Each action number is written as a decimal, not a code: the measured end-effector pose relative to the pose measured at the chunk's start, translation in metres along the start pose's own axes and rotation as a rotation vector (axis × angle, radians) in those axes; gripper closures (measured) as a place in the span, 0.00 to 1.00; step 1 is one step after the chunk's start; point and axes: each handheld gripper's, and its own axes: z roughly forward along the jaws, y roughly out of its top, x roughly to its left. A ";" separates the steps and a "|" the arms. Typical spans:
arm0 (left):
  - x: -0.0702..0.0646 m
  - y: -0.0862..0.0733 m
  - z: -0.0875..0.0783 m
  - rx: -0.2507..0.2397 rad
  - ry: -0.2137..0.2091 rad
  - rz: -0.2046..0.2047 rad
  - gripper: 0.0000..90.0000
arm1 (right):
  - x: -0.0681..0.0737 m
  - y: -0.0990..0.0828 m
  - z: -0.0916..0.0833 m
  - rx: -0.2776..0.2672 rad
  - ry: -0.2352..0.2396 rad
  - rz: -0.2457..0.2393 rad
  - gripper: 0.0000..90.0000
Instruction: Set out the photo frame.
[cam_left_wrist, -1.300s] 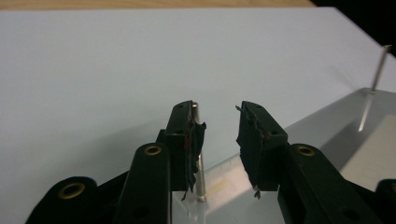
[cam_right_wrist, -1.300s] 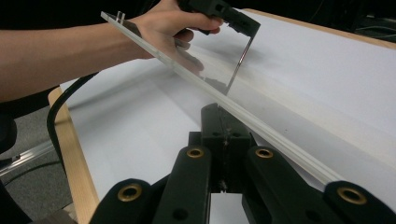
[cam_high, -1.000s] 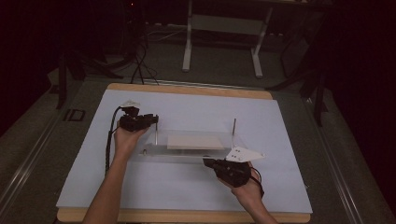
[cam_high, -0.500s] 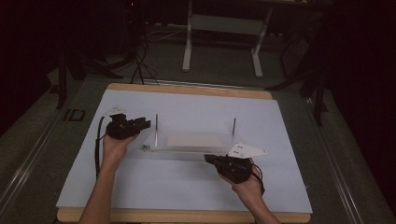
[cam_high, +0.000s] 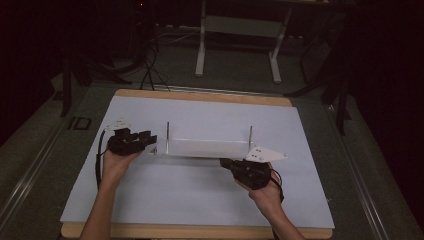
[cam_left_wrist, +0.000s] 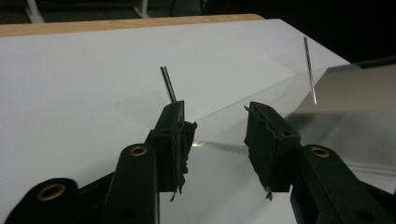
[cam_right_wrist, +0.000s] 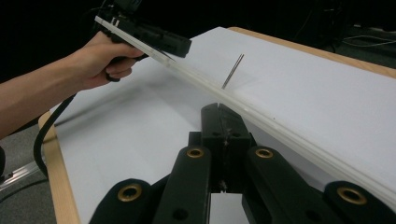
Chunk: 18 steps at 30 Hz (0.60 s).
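The left gripper (cam_high: 150, 139) has drawn back from over the clear plate (cam_high: 205, 147) to its left end, and its jaws have just been opening, with nothing clamped between them. In the left gripper view the pads (cam_left_wrist: 181, 135) stand apart, the plate's edge and the near rod (cam_left_wrist: 168, 84) lying just beyond them. The plate rests flat on the white table cover (cam_high: 200, 195), mid-table, with one thin upright rod (cam_high: 167, 136) at its left end and another (cam_high: 250, 136) at its right. The right gripper (cam_high: 227, 163) sits at the plate's near right corner with its jaws pressed together on nothing, just beside the plate's edge (cam_right_wrist: 280, 130). By my reading the left hand has let go of its end, so the plate is set down; what is left seems to be withdrawing the right hand.
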 end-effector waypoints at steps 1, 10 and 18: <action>0.000 -0.001 -0.001 -0.004 0.000 0.008 0.63 | -0.001 0.001 0.000 -0.001 -0.002 -0.002 1.00; 0.000 -0.010 -0.011 -0.015 -0.005 0.056 0.60 | -0.006 0.012 0.002 -0.006 -0.013 -0.011 1.00; -0.007 -0.009 -0.008 -0.015 -0.011 0.104 0.52 | -0.011 0.022 0.003 -0.018 -0.027 -0.017 1.00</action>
